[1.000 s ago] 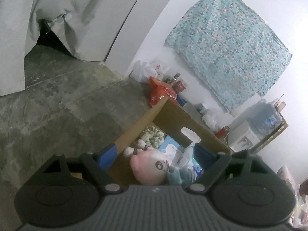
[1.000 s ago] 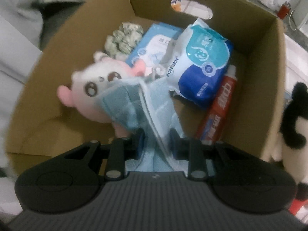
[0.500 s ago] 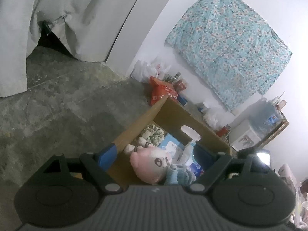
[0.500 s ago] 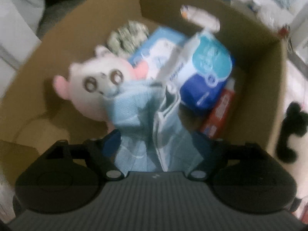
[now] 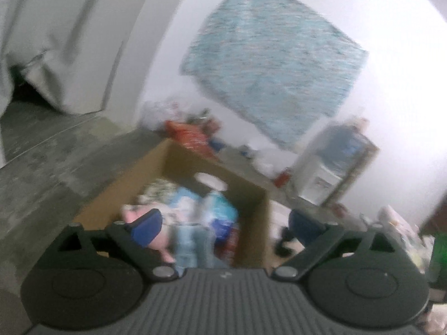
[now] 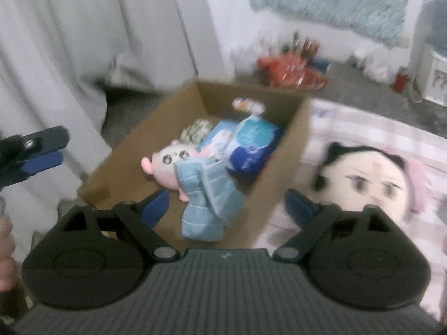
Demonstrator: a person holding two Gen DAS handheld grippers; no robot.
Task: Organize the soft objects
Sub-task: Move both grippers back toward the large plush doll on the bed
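Observation:
An open cardboard box (image 6: 290, 150) stands on the floor. In it lie a pink and white plush (image 6: 171, 164), a light blue folded cloth (image 6: 209, 203) draped against the plush, and blue and white soft packs (image 6: 251, 145). My right gripper (image 6: 227, 209) is open and empty, raised above the box's near edge. A black-eared doll-face plush (image 6: 368, 184) lies on the pink checked blanket (image 6: 363, 128) right of the box. My left gripper (image 5: 223, 224) is open and empty above the box (image 5: 251, 195); it also shows in the right wrist view (image 6: 39, 150) at the left edge.
White curtains (image 6: 69, 55) hang left of the box. Red bags and bottles (image 6: 290, 69) stand along the far wall under a blue floral cloth (image 5: 273, 67). A water dispenser (image 5: 335, 164) stands at the right. The concrete floor (image 5: 56, 153) lies left of the box.
My right gripper opened, let go of the blue cloth in the box, and pulled up and back. My left gripper swung to the right; both views are motion-blurred.

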